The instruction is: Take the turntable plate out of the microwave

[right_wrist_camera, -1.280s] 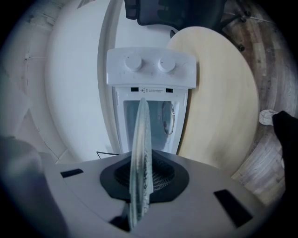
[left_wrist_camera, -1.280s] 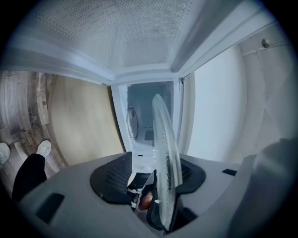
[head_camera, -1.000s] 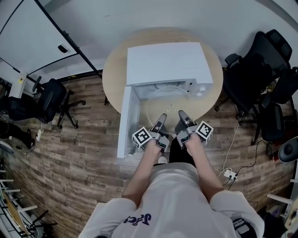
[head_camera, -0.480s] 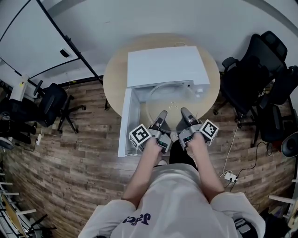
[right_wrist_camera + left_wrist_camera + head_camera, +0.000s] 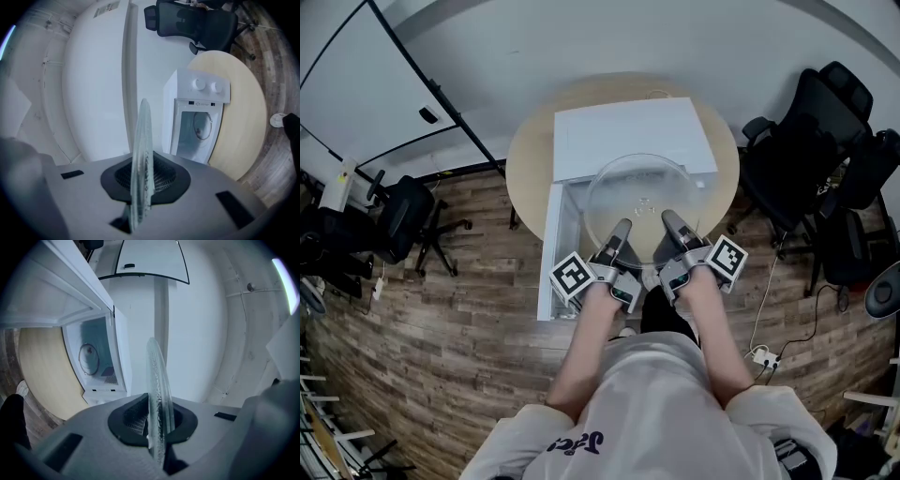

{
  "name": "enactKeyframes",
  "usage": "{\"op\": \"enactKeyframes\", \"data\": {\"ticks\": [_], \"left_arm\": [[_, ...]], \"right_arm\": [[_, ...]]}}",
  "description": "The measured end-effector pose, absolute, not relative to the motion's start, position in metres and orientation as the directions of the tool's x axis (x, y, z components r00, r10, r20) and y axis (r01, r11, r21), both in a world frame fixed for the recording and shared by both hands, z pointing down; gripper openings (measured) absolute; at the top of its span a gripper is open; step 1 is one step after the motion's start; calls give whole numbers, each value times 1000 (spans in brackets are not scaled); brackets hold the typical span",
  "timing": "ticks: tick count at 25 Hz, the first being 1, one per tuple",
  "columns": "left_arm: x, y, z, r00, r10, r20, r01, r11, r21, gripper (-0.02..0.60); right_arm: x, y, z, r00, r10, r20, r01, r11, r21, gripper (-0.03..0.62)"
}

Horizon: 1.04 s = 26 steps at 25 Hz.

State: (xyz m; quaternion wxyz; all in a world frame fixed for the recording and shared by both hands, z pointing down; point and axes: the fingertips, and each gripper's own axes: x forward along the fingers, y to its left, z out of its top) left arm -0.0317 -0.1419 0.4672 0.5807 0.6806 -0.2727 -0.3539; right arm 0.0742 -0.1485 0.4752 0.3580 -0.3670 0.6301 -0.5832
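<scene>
Turntable plate point(image 5: 639, 192) of clear glass, held level above the open microwave point(image 5: 628, 131), near rim clamped by left gripper point(image 5: 621, 231) and right gripper point(image 5: 671, 224).

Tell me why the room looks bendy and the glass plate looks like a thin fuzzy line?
Head view: the wide lens curves the wall and floor round the table; the glass plate is see-through, so faint. Left gripper view and right gripper view: the plate is seen edge-on, close and soft, with dark corners.

An office: black swivel chairs point(image 5: 811, 155) flank a round table point(image 5: 528, 155) on wood-plank flooring point(image 5: 459, 309).
</scene>
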Motion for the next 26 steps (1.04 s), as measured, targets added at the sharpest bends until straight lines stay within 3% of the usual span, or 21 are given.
{"op": "enactKeyframes", "data": {"ticks": [26], "left_arm": [[-31,-141,481,580,-795,-179,118,-135,984,32]], "right_arm": [[75,-149,482,-495,-869,20,-93,30,-995,34]]}}
